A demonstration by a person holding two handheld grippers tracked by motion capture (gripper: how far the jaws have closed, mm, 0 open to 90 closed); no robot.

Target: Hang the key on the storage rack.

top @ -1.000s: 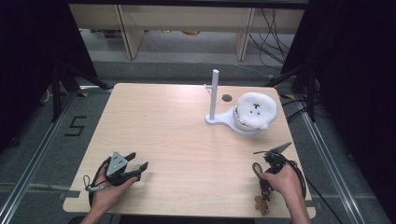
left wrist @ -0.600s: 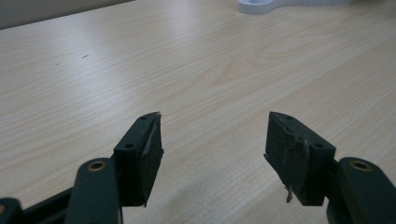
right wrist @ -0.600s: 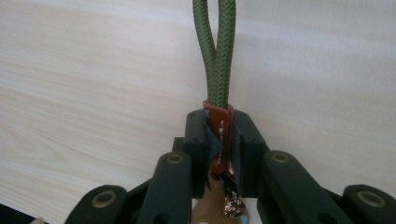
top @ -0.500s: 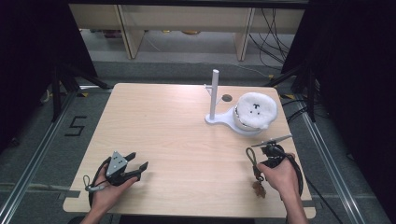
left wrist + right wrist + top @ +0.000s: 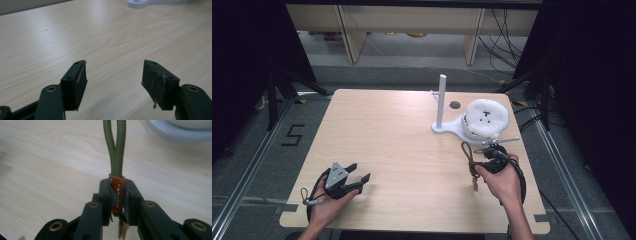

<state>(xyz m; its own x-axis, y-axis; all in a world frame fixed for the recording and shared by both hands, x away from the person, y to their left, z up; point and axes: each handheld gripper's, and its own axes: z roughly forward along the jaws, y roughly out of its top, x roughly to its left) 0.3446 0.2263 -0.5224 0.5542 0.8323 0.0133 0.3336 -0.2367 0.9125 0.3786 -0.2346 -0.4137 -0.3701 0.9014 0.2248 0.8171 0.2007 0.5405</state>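
Note:
A key strap with a green cord loop (image 5: 468, 150) and a brown leather tab (image 5: 117, 188) hangs from my right gripper (image 5: 479, 164) above the table's right side. In the right gripper view the jaws (image 5: 118, 190) have just been closing and now press on the leather tab, with the cord loop (image 5: 115, 147) pointing away from me. A small metal piece dangles below the tab (image 5: 474, 184). My left gripper (image 5: 360, 172) rests near the front left of the table, open, with nothing between its pads (image 5: 113, 75).
A white stand with an upright post (image 5: 442, 100) and a flat base (image 5: 447, 128) sits at the back right; a round white plush thing (image 5: 486, 118) lies on it. The base edge (image 5: 180, 133) is close ahead of the right gripper. A dark hole (image 5: 455, 105) marks the tabletop.
My right hand has risen and moved away from the front edge toward the stand, carrying the key strap off the table. The left gripper has stayed put.

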